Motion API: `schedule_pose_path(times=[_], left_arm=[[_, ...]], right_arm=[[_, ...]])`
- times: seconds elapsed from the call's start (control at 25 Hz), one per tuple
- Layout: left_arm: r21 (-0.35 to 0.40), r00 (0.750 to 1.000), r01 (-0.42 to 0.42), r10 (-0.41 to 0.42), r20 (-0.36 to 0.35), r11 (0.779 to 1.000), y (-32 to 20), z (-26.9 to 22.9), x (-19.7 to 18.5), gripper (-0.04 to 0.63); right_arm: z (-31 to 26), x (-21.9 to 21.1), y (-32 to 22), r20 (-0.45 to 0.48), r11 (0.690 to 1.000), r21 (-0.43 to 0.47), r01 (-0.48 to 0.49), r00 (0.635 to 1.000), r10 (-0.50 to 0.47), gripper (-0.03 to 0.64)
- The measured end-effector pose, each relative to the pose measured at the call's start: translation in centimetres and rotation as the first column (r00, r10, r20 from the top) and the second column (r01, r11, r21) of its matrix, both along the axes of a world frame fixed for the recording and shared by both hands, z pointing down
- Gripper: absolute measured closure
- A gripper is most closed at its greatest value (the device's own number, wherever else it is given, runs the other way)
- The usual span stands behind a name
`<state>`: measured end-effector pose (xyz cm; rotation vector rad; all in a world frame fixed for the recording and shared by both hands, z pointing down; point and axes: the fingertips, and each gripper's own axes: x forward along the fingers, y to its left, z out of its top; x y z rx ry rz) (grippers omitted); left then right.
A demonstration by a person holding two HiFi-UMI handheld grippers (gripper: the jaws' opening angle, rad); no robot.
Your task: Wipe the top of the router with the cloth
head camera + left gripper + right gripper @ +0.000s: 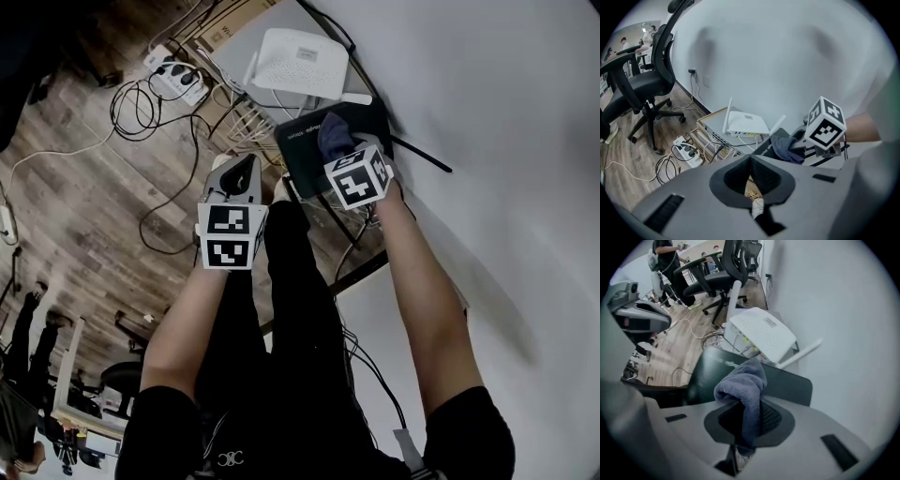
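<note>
Left gripper [751,161], jaws pressed together and empty, hangs at 7 o'clock of the work. Right gripper [746,420] pinches the cloth [743,383] over the black router [710,373] — near edge only. Judged: most of the top remains unwiped. White router [764,336] crowds 12 o'clock; the wall [843,310] limits sweep at 3 o'clock.

The cloth [743,385] is grey-blue terry, bunched into a wad and clamped in the right claw [743,423], its loose end above the router [712,376]. The router is a flat black unit with pale lettering near one edge. Contact between them cannot be determined.
</note>
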<state>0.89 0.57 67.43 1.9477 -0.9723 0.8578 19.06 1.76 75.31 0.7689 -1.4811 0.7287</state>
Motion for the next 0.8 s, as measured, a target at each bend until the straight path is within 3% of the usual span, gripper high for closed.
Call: schedule_pose_path(times=[0.16,0.36,0.56,0.8], left_arm=[[0.002,1.0,0.008,-0.008,0.001,1.0,0.1,-0.4,-0.4,0.594],[0.009,1.0,0.011,-0.011,0.006,1.0,0.0,-0.6,-0.6,0.594],[0.017,1.0,0.019,-0.019,0.003,1.0,-0.2,-0.9,-0.9,0.594],[0.014,1.0,0.018,-0.018,-0.005,1.0,0.0,-1.2,-0.8,0.594]], right_arm=[[-0.5,-5.2,1.7,0.135,0.998,-0.02,0.067,0.989,-0.064,0.589],[-0.3,-6.8,2.4,0.169,0.991,-0.036,0.128,0.978,-0.12,0.589],[0.1,-3.2,2.3,0.068,0.983,-0.085,0.161,0.985,-0.156,0.589],[0.5,3.3,1.7,-0.106,0.989,-0.14,0.057,0.992,-0.072,0.589]])
